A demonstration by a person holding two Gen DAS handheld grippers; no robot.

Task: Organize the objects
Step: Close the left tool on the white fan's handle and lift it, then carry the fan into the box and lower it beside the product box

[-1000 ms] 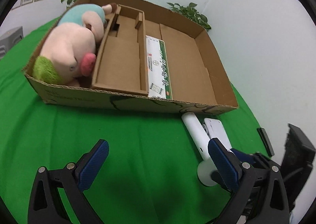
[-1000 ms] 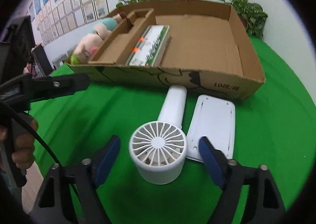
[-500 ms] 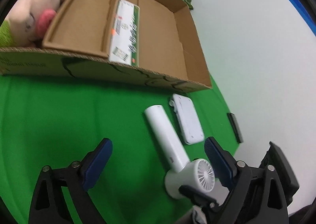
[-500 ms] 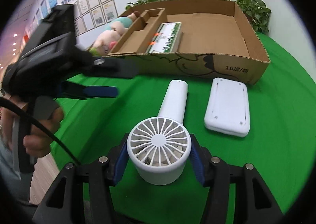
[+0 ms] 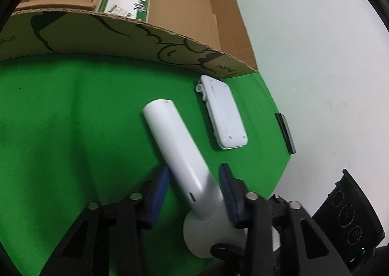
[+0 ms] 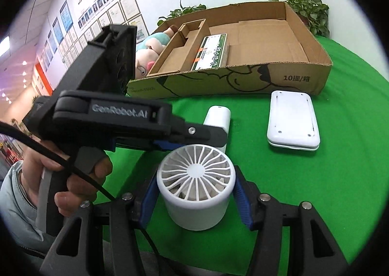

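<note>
A white handheld fan (image 6: 196, 186) lies on the green table. My right gripper (image 6: 194, 199) is shut on its round head. My left gripper (image 5: 193, 189) is closed around its handle (image 5: 175, 147), blue pads at both sides near the neck. A white flat case (image 5: 225, 119) lies beside the fan; it also shows in the right wrist view (image 6: 293, 121). Behind stands an open cardboard box (image 6: 243, 81) holding a green and white carton (image 6: 214, 52), a cardboard insert (image 6: 181, 52) and a plush toy (image 6: 150, 50).
A dark slim object (image 5: 285, 132) lies at the table's right edge by the white wall. Potted plants (image 6: 308, 8) stand behind the box. The person's hand (image 6: 73, 178) holds the left gripper's handle at the left of the right wrist view.
My left gripper moved in over the fan's handle and closed around it. My right gripper closed on the fan's head half a second ago and still holds it.
</note>
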